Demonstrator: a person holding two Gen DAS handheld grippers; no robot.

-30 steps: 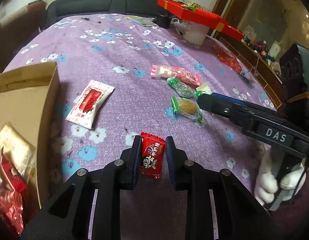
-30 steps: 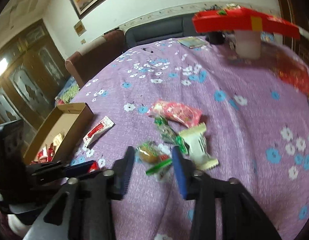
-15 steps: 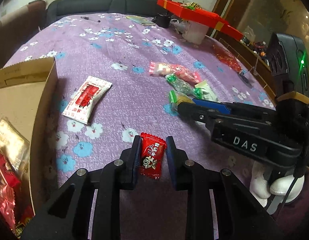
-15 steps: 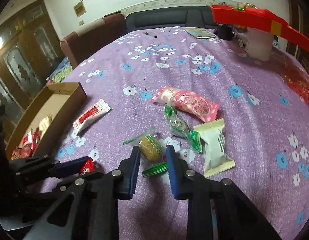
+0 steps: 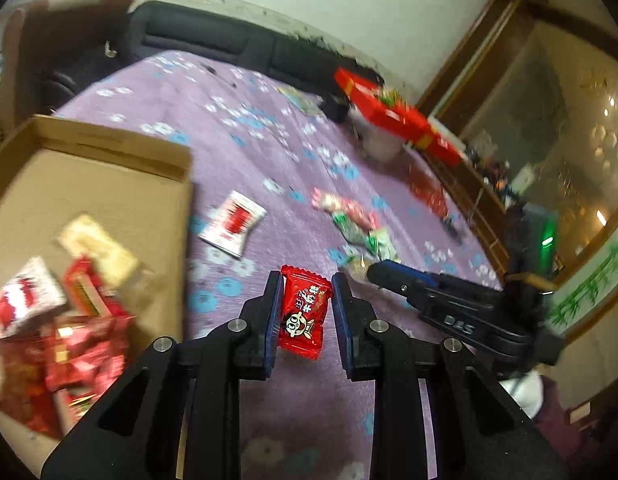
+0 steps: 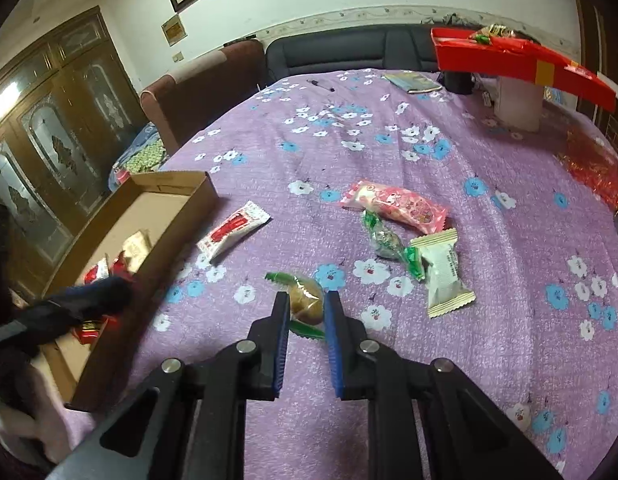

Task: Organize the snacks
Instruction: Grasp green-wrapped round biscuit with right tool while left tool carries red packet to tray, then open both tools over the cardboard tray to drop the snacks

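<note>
- Low in the left wrist frame, the left gripper [image 5: 305,312] pinched a red candy packet [image 5: 303,316], long axis upright, top edge pointing away.
- Left of it sat the cardboard box [image 5: 109,184] of snacks.
- At lower centre of the right wrist frame, the right gripper [image 6: 306,312] clamped a green-ended brown candy [image 6: 307,301], its ends lying upper left to lower right.

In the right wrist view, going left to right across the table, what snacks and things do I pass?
Cardboard box → red-and-white sachet → brown candy in the right tongs → pink packet → white packet → red foil bag.
</note>
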